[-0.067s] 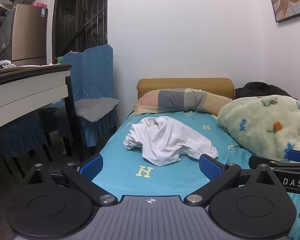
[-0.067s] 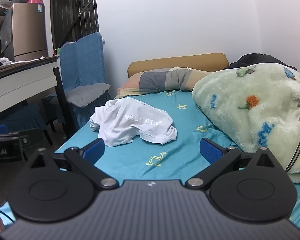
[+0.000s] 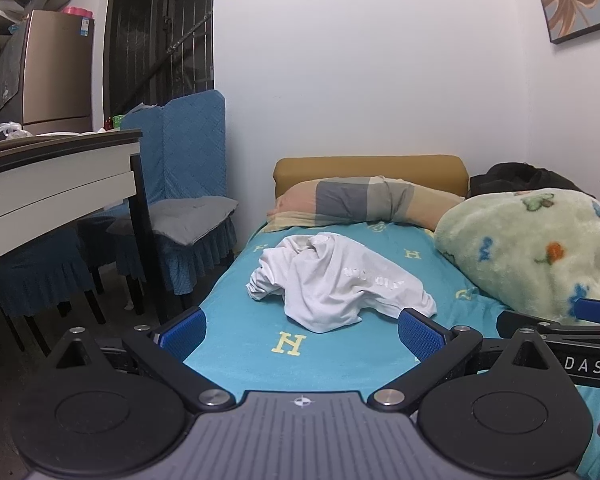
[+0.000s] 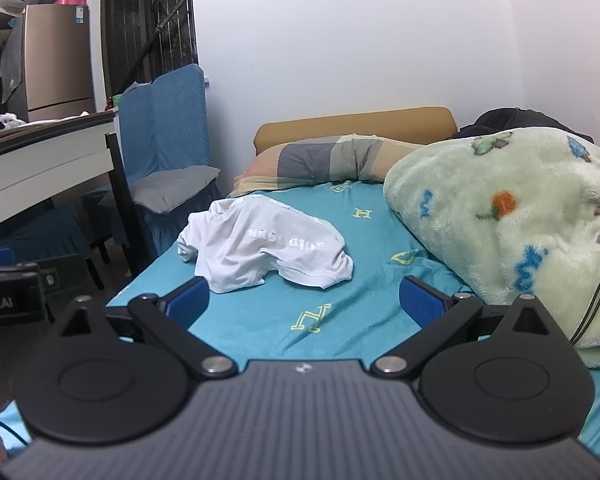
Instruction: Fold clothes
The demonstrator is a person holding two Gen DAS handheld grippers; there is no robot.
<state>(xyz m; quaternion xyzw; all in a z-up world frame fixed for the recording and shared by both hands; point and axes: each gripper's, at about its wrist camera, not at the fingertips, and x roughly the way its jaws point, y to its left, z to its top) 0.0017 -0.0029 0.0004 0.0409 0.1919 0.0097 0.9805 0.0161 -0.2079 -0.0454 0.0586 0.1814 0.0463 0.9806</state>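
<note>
Crumpled white shirt [image 3: 336,280] lies on the teal bed sheet [image 3: 340,356], its print probably letters. Left gripper [image 3: 302,330] and right gripper [image 4: 306,300] hover before it, jaws wide apart, holding nothing.

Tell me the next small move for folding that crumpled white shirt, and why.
Probably bring both grippers forward to the crumpled white shirt. It lies bunched on the teal bedsheet, untouched, while the left gripper and right gripper are open, empty and short of it; it needs spreading flat first.

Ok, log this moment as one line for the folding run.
stage: pre-grasp | white shirt: crumpled on teal bed sheet, unfolded | left gripper: open, empty | right gripper: open, empty
</note>
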